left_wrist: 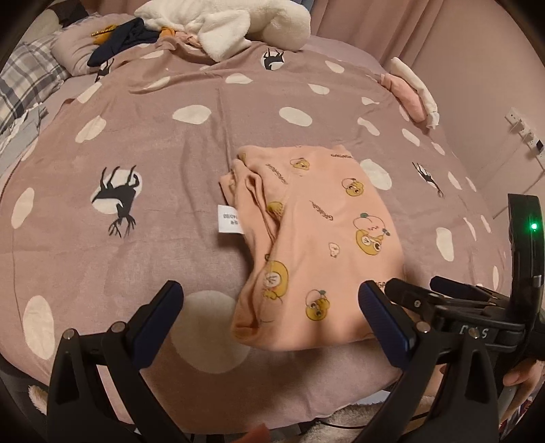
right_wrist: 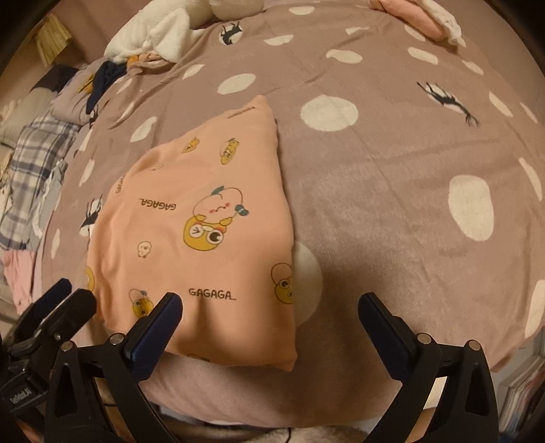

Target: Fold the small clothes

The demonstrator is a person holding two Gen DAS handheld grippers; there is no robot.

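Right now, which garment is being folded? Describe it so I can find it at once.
On the mauve bedspread with white spots, look near the front edge. There lies a folded peach-pink cotton garment printed with yellow cartoon ducks and "GAGAGA", a white label poking out; the other pink clothes lie far off.

The dotted mauve bedspread (left_wrist: pixel 170 177) lies bare and open left of the folded peach garment (left_wrist: pixel 316 231), and in the right wrist view a wide bare stretch runs right of it too. At the far edge a white plush toy (left_wrist: pixel 231 27) and a heap of dark clothes (left_wrist: pixel 119 44) block the way. A folded pink-and-white stack (left_wrist: pixel 414 90) occupies the far right corner. Plaid bedding (right_wrist: pixel 37 160) crowds the left side.
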